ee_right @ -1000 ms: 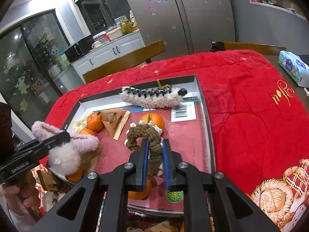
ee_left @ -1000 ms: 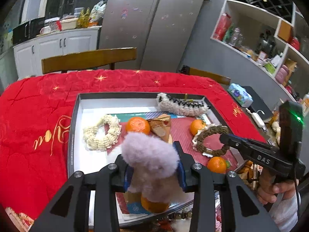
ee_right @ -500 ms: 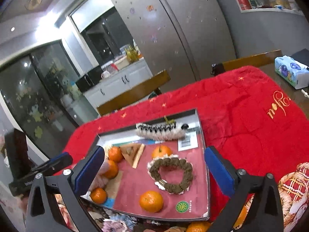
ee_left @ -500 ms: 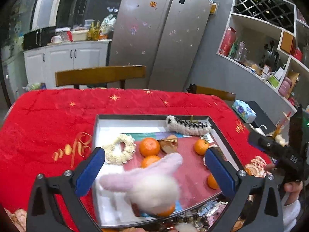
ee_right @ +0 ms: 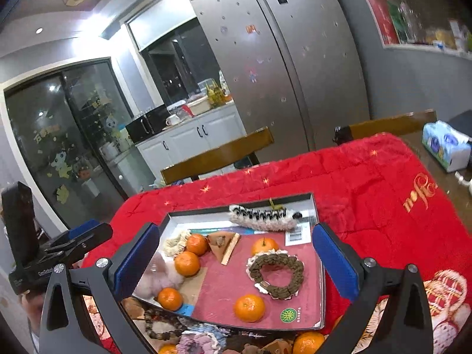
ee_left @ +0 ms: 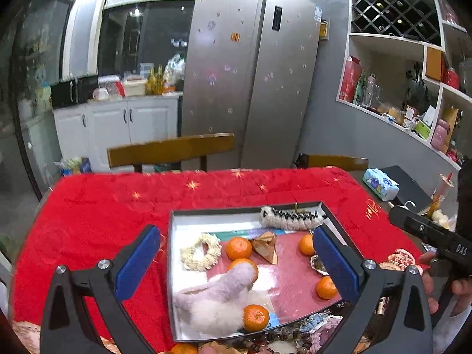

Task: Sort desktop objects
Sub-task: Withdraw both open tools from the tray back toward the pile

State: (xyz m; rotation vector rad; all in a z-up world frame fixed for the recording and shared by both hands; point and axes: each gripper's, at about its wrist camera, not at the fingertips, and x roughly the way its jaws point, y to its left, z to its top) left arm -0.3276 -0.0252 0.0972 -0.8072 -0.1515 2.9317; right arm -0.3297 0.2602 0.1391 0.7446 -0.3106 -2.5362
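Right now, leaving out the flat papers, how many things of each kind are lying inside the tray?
Oranges: 5
Woven rings, cream and brown: 2
Fluffy pink piece: 1
Striped fuzzy piece: 1
Brown wedge: 1
Total: 10

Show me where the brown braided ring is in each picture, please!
Left wrist view: the brown braided ring is at the tray's right side, mostly hidden behind the left tongs' right blue pad; only an edge shows.
Right wrist view: the ring lies in full sight on the red mat, between two oranges.
Shared landmark: the black-and-white fuzzy caterpillar toy along the tray's far wall.
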